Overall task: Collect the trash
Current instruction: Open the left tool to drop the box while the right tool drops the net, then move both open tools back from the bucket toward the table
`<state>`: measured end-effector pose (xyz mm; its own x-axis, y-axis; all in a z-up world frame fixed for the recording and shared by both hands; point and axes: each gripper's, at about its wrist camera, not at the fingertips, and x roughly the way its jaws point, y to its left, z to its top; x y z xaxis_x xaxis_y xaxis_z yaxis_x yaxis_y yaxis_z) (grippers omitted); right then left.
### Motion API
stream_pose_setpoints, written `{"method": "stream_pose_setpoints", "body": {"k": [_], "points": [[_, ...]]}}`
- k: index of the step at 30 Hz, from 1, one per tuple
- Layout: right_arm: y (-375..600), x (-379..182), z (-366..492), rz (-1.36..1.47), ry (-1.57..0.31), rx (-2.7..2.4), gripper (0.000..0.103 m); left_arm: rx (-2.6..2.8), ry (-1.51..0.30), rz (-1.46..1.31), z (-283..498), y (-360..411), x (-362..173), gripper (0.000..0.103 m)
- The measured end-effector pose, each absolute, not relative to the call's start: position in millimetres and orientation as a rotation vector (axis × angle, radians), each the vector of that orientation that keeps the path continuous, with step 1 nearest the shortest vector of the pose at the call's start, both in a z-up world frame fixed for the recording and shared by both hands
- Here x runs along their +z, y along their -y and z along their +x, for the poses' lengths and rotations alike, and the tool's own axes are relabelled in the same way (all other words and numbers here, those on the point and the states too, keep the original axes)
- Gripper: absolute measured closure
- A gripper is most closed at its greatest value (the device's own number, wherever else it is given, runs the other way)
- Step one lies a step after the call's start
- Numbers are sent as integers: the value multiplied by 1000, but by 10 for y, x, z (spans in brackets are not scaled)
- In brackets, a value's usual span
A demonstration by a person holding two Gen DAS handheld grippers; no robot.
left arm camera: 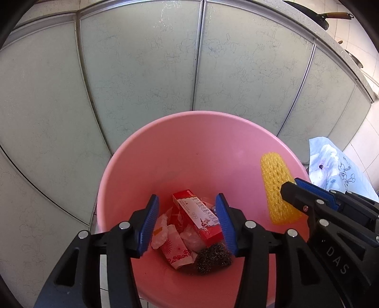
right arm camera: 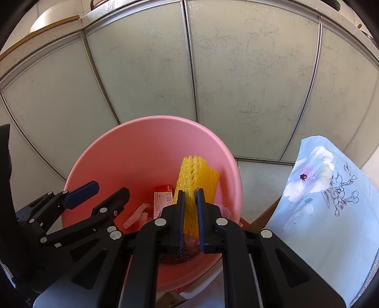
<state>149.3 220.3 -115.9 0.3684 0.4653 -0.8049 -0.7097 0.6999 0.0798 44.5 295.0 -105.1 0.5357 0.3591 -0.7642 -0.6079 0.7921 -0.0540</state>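
Note:
A pink bin (left arm camera: 189,118) (right arm camera: 151,119) stands on the floor and holds trash: a red box (left arm camera: 196,213), a steel wool ball (left arm camera: 213,258), a red-and-white wrapper (left arm camera: 176,253) and a white foam piece (left arm camera: 158,234). My left gripper (left arm camera: 187,201) (right arm camera: 109,189) hangs open over the bin with nothing between its blue pads. At the bin's right side my right gripper (right arm camera: 190,192) (left arm camera: 292,186) is shut on a yellow foam net (right arm camera: 196,175) (left arm camera: 274,187), which sticks up above the fingertips inside the bin's mouth.
Frosted glass cabinet doors (left arm camera: 142,83) rise directly behind the bin. A pale blue floral cloth (right arm camera: 319,201) (left arm camera: 331,165) stands close on the bin's right. A dark pan (left arm camera: 319,16) sits on the counter above. Tiled floor shows around the bin's base.

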Motion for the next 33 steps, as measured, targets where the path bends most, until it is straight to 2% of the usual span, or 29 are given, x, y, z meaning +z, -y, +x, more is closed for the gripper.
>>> {"method": "stream_pose_setpoints", "body": {"k": [2,4,7,33], "points": [[-2193,-1147,1493,-299,-919,769,91,589,-816,-332,435,-2939,-1038,51],[-2181,-1137,1490,-294,-918,768,81,591,-813,-330,415,-2936,-1028,50],[-2155,-1113,1495,-282,-916,767,79,594,-807,-329,383,-2933,-1002,48],[-1716,-669,1195,-246,-826,759,79,588,-716,-274,81,-2680,-526,48]]}}
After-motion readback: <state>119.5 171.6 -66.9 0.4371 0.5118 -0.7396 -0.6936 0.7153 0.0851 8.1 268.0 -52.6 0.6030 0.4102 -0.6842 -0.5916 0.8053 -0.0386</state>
